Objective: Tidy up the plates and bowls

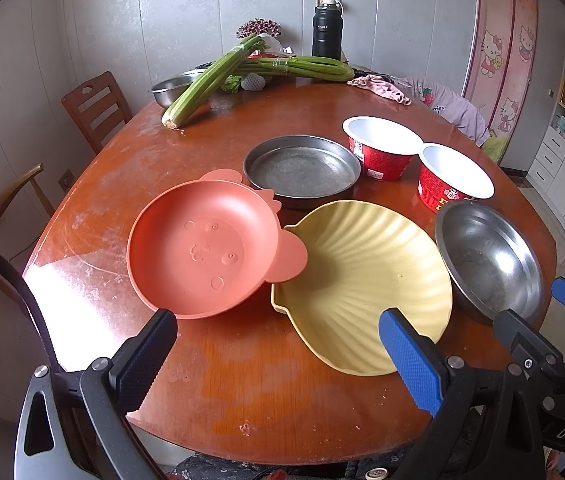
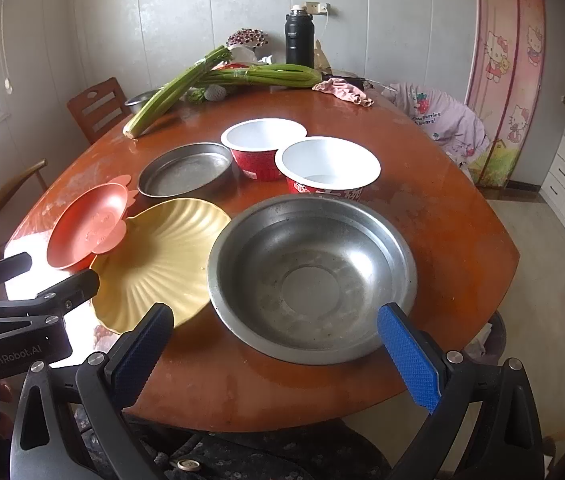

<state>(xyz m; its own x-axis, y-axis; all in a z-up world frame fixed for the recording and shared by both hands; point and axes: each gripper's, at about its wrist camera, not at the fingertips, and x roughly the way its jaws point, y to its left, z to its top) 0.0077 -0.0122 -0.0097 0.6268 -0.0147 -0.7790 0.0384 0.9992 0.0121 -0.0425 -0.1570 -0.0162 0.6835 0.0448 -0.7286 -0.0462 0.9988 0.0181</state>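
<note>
Currently both tongs are released: left gripper (image 1: 278,354) faces the yellow shell plate (image 1: 362,284), right gripper (image 2: 276,346) the steel bowl (image 2: 312,276) just ahead. We judge that bowl stiff, slick; grip its rim. Beyond: paper bowls (image 2: 328,170), light, crushable.
</note>
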